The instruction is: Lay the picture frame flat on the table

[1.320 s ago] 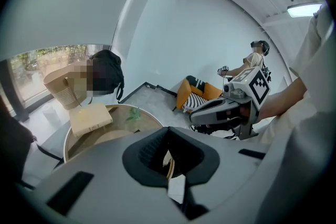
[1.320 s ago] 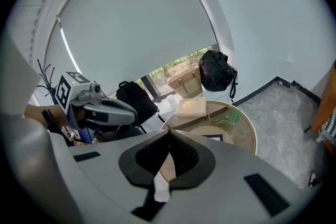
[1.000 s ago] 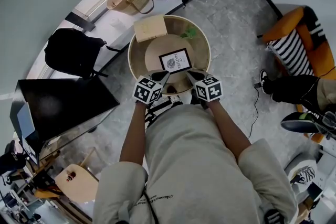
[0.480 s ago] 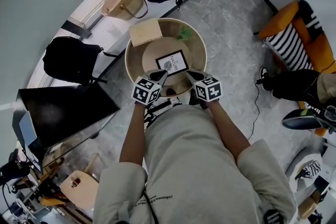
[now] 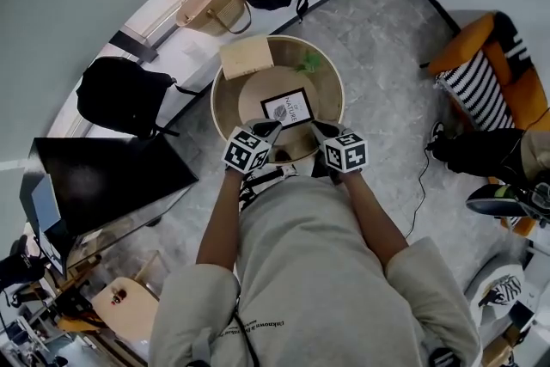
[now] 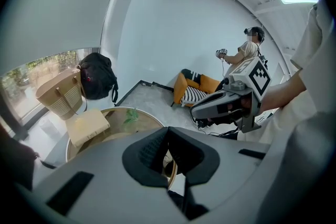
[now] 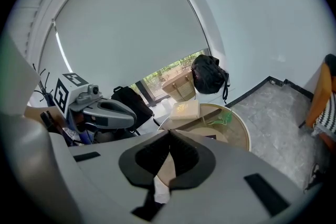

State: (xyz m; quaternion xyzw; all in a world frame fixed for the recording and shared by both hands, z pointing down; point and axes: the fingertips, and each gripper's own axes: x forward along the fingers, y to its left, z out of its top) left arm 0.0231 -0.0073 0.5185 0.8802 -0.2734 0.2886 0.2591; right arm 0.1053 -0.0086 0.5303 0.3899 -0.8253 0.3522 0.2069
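We are holding both claws clenched with nothing in them, left claw [image 5: 273,126] and right claw [image 5: 313,126] hovering over the near rim of the round table [image 5: 220,103]. The picture frame [image 5: 287,106] is sitting just ahead of the 2 claws, between them; we cannot tell if it is propped or flat. Risk: nudging it with clenched claws, we could be sliding it off-center or slamming it down.

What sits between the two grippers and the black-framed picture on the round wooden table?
Nothing visible. The left gripper and right gripper, both shut, hover near the black-framed picture with only bare tabletop between. The beige box and green sprig lie beyond it.
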